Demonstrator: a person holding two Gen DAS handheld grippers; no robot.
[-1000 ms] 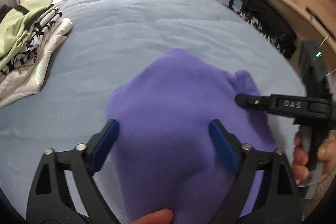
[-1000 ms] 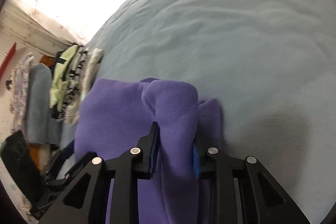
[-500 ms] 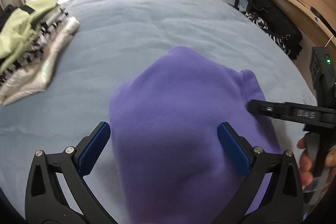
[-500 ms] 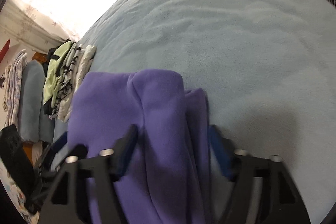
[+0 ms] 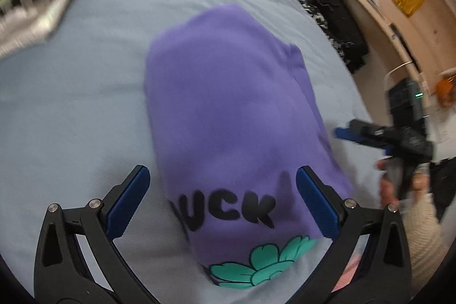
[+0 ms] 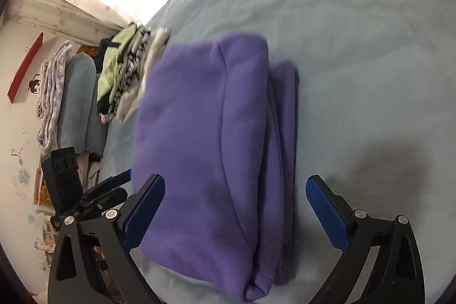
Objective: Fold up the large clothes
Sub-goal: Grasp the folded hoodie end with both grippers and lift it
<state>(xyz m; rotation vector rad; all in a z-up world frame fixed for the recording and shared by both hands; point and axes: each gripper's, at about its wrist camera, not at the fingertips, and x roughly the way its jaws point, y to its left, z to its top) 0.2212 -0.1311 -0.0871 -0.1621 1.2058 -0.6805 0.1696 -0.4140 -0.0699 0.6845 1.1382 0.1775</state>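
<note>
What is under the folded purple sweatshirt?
The purple sweatshirt lies folded on the light blue bedspread, which shows all around it. Anything beneath its layers is covered and cannot be seen.

Open bed all round my claws

Only the folded purple sweatshirt point(image 5: 228, 110) lies mid-bed point(image 6: 356, 33); a clothes stack point(image 6: 128, 73) crowds, I think, the far left edge.

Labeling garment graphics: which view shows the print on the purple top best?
Left wrist: the black lettering and teal flower on the purple top face that camera. Right wrist shows only plain folded purple fabric, no print.
</note>
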